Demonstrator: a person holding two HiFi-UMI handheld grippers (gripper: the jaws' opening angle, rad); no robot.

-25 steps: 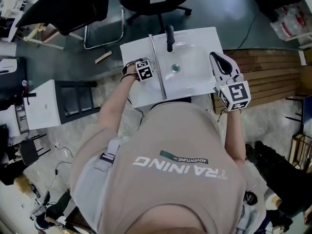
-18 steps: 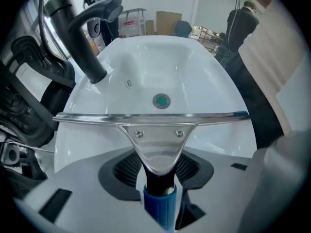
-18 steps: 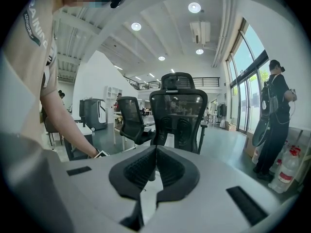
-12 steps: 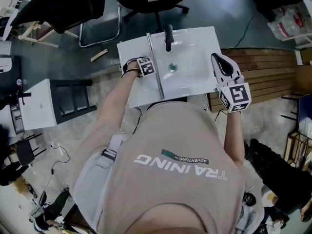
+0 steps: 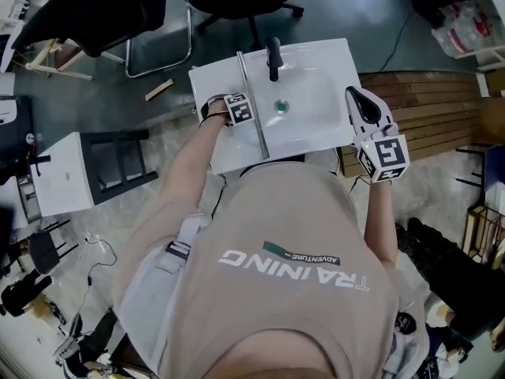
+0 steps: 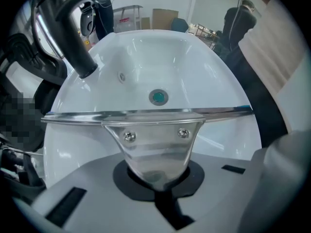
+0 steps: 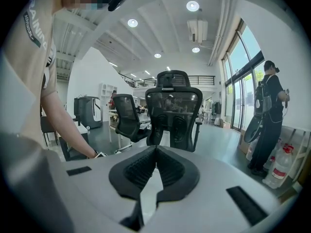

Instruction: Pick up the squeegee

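The left claw (image 6: 158, 181), pointing down over the left rim of the sink (image 5: 323, 69), has just been closing and pinches the squeegee (image 6: 155, 135) by its neck, with the blade lying crosswise to it, while the right claw (image 7: 154, 149) waits closed and empty at the sink's right edge.

We had bright, even light from ceiling lamps (image 7: 192, 6) — soft glare streaked the squeegee (image 6: 154, 135) and the white sink (image 6: 160, 57); both gripper views bulged and darkened at their edges.
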